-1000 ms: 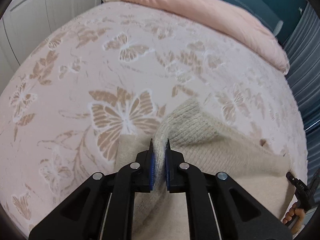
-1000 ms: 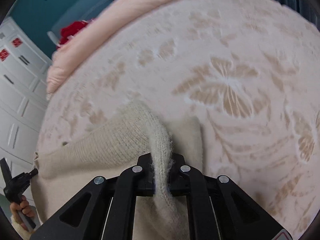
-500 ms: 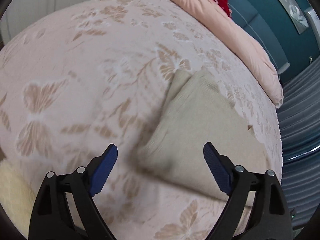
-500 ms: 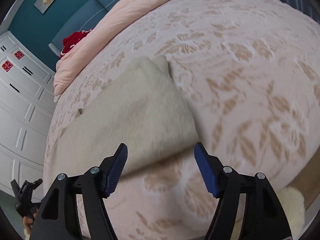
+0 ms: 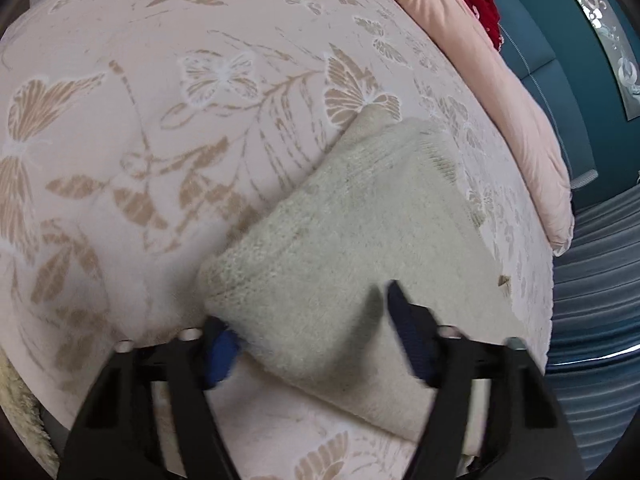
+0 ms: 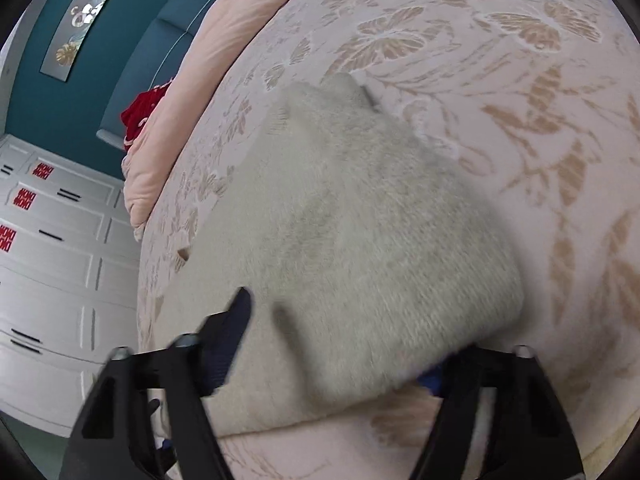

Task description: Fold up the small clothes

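Where sweater (image 5: pixel 360 240) lies, butterfly bedspread (image 5: pixel 160 100).

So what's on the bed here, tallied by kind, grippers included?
Knit garment: 1, cream, folded
Quilt: 1, pink, along the far edge
Red item: 1, beyond the quilt, too small to identify
Grippers: 2, left gripper and right gripper, both open astride the garment's near edge
Total: 5
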### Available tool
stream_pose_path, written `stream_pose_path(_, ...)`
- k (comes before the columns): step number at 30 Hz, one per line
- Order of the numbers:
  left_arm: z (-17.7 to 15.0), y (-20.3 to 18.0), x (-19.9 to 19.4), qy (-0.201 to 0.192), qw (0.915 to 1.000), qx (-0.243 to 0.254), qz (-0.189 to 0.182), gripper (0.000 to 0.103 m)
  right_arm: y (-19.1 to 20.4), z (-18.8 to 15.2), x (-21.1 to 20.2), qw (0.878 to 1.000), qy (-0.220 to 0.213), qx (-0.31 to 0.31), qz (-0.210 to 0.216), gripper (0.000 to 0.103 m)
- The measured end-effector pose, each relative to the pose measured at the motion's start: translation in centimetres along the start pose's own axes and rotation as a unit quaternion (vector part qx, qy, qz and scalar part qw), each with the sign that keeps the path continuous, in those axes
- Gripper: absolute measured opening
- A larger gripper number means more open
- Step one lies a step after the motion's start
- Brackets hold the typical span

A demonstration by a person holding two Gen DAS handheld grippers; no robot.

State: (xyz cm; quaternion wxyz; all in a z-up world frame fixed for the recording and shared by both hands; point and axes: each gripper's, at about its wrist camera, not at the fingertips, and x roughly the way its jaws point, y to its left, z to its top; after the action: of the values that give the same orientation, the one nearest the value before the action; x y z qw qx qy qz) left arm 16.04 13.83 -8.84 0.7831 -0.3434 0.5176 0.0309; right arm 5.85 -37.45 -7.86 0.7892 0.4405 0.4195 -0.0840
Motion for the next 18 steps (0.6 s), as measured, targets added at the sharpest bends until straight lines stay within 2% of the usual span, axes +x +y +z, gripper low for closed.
stream_pose_path(1,0.4,-0.1,-0.4,0.005,0.9999,-0.001,-0.015,0.022,0.7,0.4,-0.3,1.0,0.007,-0.007,-0.005,0.02)
stream_pose_path(3,0.9,0.1,-2.8,-0.006,0.9985,-0.008,-0.053,0.016,2.1,1.1,-2.4,0.999,-0.003,-0.011,0.053,0.017)
stream_pose_path(4,1.0,-0.1,-4.2,-0.012,0.9981,0.007,-0.06,0.013,3.0,1.2,-3.8,0.997,-0.005,-0.022,0.072,0.016)
stream_pose_path(7,0.9,-0.1,-8.7,-0.021,0.9962,0.04,-0.074,0.009,5.2,0.5,-7.9,0.993,0.0,-0.069,0.1,0.015)
stream_pose_path(9,0.2,1.0,-10.8,-0.018,0.9959,0.052,-0.072,0.009,5.2,-1.1,-9.9,0.991,0.004,-0.099,0.086,0.015)
stream_pose_path(10,-0.5,1.9,-11.2,-0.017,0.9964,0.058,-0.06,0.009,4.5,-2.1,-10.2,0.992,0.008,-0.107,0.073,0.015)
stream_pose_path(12,-2.2,4.2,-10.1,0.006,0.9974,0.067,-0.023,0.009,1.7,-4.4,-9.3,0.993,0.029,-0.115,0.021,0.016)
stream_pose_path(13,-3.1,5.8,-8.8,0.028,0.9977,0.061,-0.007,0.01,-0.5,-5.6,-7.9,0.993,0.055,-0.107,-0.017,0.019)
stream_pose_path(14,-4.2,7.4,-7.3,0.051,0.9974,0.049,0.009,0.01,-2.8,-6.8,-6.3,0.991,0.088,-0.09,-0.052,0.024)
stream_pose_path(15,-5.2,8.8,-6.6,0.059,0.9974,0.037,0.022,0.01,-4.9,-7.9,-5.7,0.99,0.103,-0.071,-0.068,0.026)
stream_pose_path(16,-5.9,9.8,-6.5,0.056,0.9976,0.026,0.03,0.013,-6.0,-8.4,-6.3,0.994,0.087,-0.048,-0.043,0.031)
stream_pose_path(17,-6.3,10.2,-6.9,0.049,0.9979,0.025,0.035,0.012,-6.6,-8.5,-7.5,0.996,0.074,-0.028,-0.038,0.046)
stream_pose_path(18,-6.4,10.3,-7.6,0.034,0.998,0.03,0.043,0.013,-6.7,-8.4,-8.8,0.996,0.058,-0.021,-0.059,0.051)
